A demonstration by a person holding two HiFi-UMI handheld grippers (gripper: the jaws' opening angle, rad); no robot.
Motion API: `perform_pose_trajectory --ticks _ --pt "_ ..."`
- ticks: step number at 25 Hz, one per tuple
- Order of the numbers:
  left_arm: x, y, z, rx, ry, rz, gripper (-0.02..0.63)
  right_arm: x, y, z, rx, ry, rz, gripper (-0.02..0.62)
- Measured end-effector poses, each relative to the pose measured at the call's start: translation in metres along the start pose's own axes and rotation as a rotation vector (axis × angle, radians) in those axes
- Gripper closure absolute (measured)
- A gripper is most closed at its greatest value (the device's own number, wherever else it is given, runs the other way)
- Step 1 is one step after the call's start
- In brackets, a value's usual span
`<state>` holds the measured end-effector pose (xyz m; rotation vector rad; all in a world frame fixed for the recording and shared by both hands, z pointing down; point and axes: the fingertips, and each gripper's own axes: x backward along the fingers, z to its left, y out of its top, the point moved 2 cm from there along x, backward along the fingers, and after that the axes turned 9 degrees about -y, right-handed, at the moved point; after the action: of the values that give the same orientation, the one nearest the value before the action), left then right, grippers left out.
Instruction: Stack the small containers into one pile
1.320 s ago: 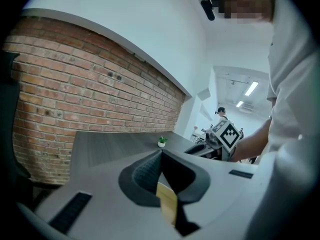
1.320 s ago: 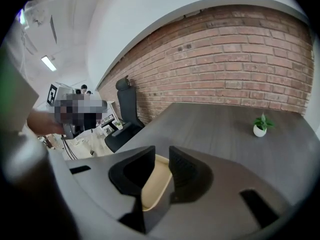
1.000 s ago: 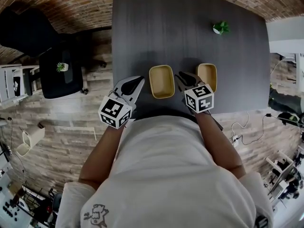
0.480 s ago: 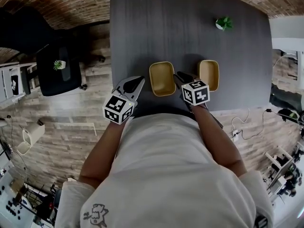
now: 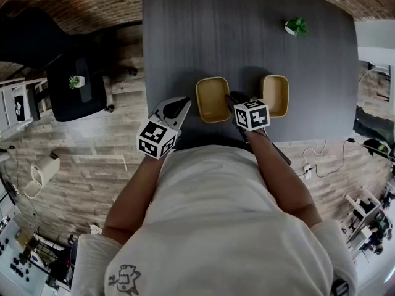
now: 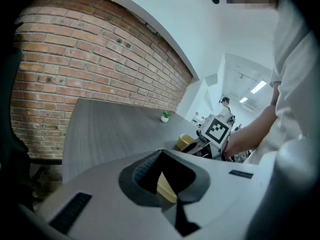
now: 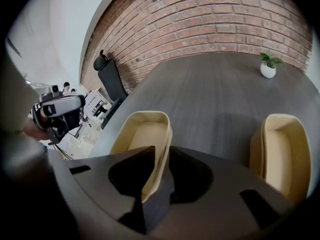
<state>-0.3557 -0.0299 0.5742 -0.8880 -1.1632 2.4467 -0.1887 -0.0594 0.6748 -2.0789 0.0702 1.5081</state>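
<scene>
Right tongs (image 7: pixel 160 152): spread, astride right wall of left container (image 7: pixel 144 134), not squeezing. Left tongs (image 6: pixel 160 153): tips pressed together, empty, just beside that container's left side. Right container (image 7: pixel 282 159): on bench (image 7: pixel 215 94), near right tongs, untouched. Potted plant (image 7: pixel 268 66): bench's far side.

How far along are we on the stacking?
Done: nothing looks stacked yet. The left yellow container and right yellow container sit apart on the table.
In hand: the right tool straddles the left yellow container's right wall, jaws not yet closed on it. The left tool is empty.
Left: grip, lift, nest it into the right yellow container.
</scene>
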Motion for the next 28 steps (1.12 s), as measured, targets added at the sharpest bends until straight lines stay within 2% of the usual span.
perform_pose_trajectory --ticks 5,9,13,28 --pt "0.002 -0.002 0.001 0.01 0.007 0.002 0.595 -0.007 -0.005 -0.002 -0.046 0.018 0.028 0.505" --pt "0.007 -0.005 0.004 0.013 0.016 0.001 0.595 -0.009 -0.006 0.001 -0.071 0.023 0.023 0.551" --pt "0.011 -0.001 0.0 0.006 0.02 -0.011 0.595 -0.007 -0.005 0.0 -0.086 0.021 0.014 0.566" --pt "0.019 0.001 -0.018 -0.028 0.031 -0.036 0.595 0.015 -0.006 -0.003 -0.117 0.024 -0.033 0.571"
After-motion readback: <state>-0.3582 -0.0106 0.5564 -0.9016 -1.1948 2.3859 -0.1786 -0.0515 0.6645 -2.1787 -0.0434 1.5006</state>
